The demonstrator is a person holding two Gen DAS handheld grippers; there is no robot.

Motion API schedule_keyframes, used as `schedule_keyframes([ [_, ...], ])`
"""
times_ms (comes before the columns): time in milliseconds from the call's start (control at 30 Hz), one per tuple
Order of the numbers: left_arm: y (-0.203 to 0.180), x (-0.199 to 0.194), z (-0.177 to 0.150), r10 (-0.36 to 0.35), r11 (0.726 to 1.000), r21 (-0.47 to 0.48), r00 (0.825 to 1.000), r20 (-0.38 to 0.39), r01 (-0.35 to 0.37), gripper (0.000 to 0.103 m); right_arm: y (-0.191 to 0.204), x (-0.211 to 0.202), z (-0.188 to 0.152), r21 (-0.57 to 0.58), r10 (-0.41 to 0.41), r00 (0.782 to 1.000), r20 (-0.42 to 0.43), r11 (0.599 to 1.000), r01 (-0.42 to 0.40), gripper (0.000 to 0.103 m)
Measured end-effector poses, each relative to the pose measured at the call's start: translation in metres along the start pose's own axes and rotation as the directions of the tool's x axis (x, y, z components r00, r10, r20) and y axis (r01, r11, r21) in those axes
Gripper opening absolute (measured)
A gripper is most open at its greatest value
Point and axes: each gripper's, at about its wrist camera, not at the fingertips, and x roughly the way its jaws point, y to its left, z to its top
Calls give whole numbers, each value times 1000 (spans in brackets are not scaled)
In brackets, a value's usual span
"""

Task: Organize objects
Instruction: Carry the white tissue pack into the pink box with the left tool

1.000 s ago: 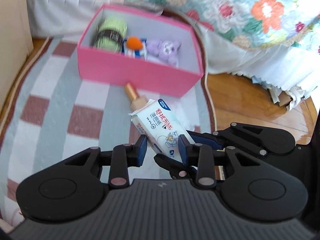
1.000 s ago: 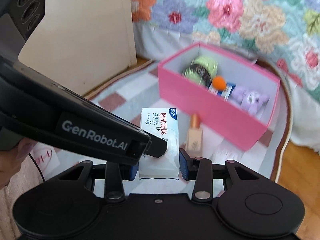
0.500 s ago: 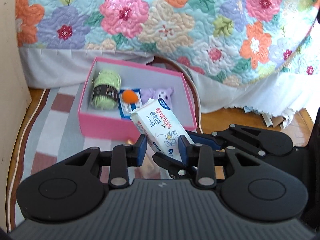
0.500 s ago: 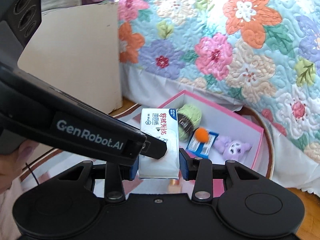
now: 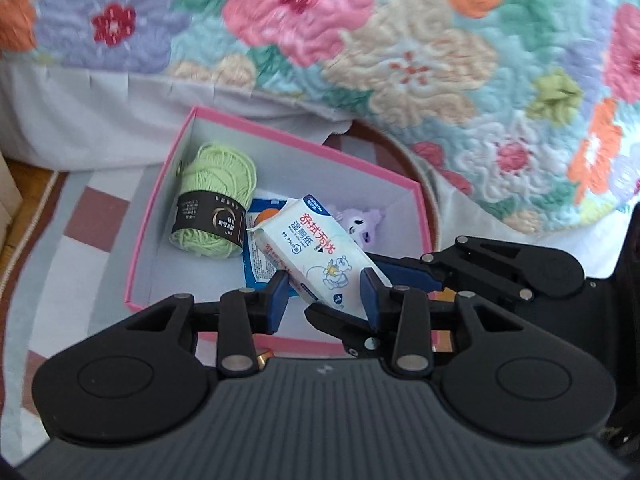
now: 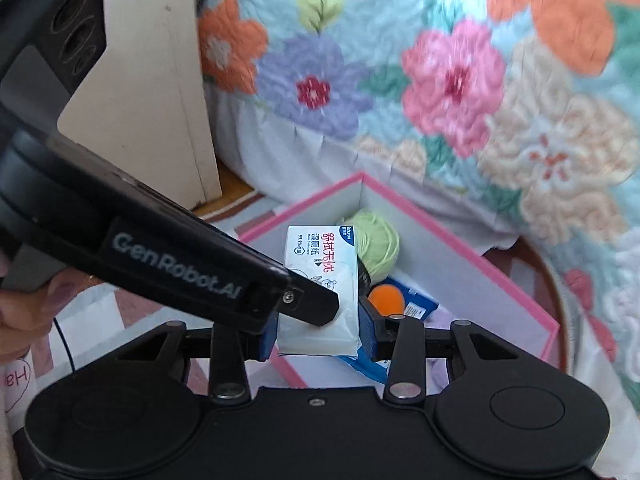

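Claws angle down over the pink box [image 5: 152, 216]: right claw [image 6: 318, 330] clamps the wipes pack [image 5: 308, 248], left claw [image 5: 324, 300] (just loosening) brackets it.

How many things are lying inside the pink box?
4: green yarn ball left, blue packet and orange ball middle, purple plush toy right. The held wet-wipes pack may hide more.

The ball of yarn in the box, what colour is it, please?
Light green yarn, with a black label band; clearest in the left wrist view.
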Motion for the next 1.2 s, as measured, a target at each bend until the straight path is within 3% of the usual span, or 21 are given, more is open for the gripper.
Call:
schedule_keyframes([
  [233, 27, 48, 8, 22, 993, -112, 994, -110, -34, 37, -27, 51, -2, 10, 108, 987, -120, 994, -107, 45],
  [333, 29, 64, 7, 60, 993, -95, 989, -135, -73, 37, -32, 69, -6, -16, 141, 977, -163, 989, -146, 45],
  [467, 37, 82, 9, 89, 989, -103, 984, -155, -105, 37, -37, 93, -7, -13, 155, 967, -201, 987, -161, 45],
  [700, 55, 108, 6, 61, 983, -160, 979, -192, -93, 37, -43, 117, -13, 14, 144, 952, -270, 989, -146, 45],
  [900, 61, 121, 8, 73, 982, -162, 983, -168, -100, 37, -54, 128, -21, -16, 44, 951, -305, 999, -51, 45],
  [1033, 60, 117, 10, 89, 984, -143, 987, -134, -108, 37, -62, 125, -26, -16, -50, 961, -272, 999, 48, 64],
  [1200, 56, 104, 12, 106, 987, -112, 990, -96, -116, 37, -76, 119, -27, 61, -109, 962, -251, 990, 128, 66],
])
